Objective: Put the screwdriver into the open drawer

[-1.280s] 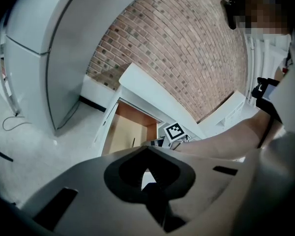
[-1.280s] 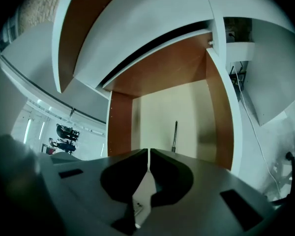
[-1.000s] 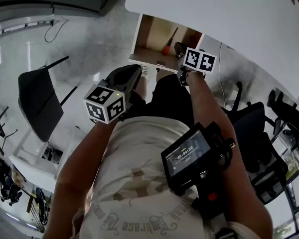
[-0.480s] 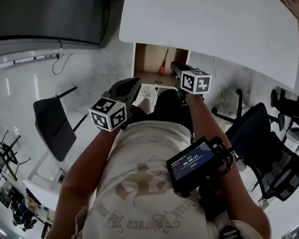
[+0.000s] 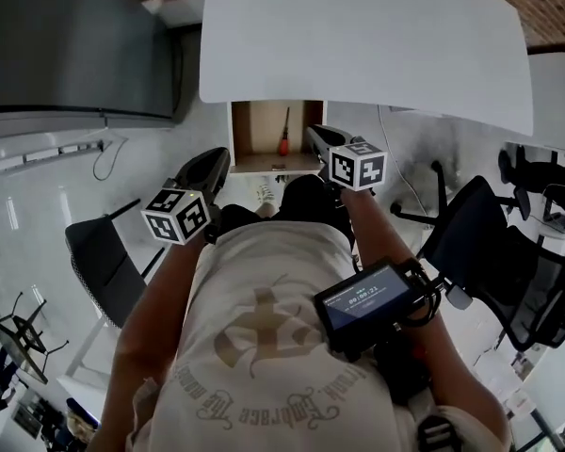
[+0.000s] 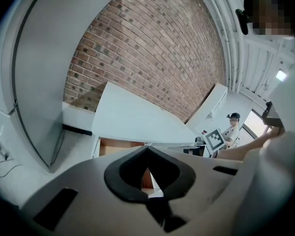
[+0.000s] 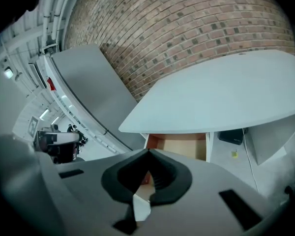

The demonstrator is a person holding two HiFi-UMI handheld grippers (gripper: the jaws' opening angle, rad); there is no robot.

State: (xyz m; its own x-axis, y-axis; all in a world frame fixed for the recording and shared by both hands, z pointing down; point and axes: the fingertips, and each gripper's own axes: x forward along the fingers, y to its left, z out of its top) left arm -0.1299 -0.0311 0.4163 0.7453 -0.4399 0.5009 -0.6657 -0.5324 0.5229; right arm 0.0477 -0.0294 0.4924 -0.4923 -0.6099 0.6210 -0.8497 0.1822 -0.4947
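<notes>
Bright even indoor light, strong fisheye warp w/ dark corners, floor (image 5: pixel 47 205) glare, tool bodies blurred up close.

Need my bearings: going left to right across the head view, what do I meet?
From the left: black chair, left gripper, screwdriver in the open drawer, right gripper, black office chair.

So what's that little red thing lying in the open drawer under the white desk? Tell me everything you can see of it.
It is a screwdriver with a red handle that looks like plastic and a thin dark shaft, probably metal. It lies flat on the pale wooden floor of the open drawer, right of the middle in the head view. The shaft points in under the white desk and the handle points toward the person. Only the drawer floor touches it. The tip is too small to make out.
</notes>
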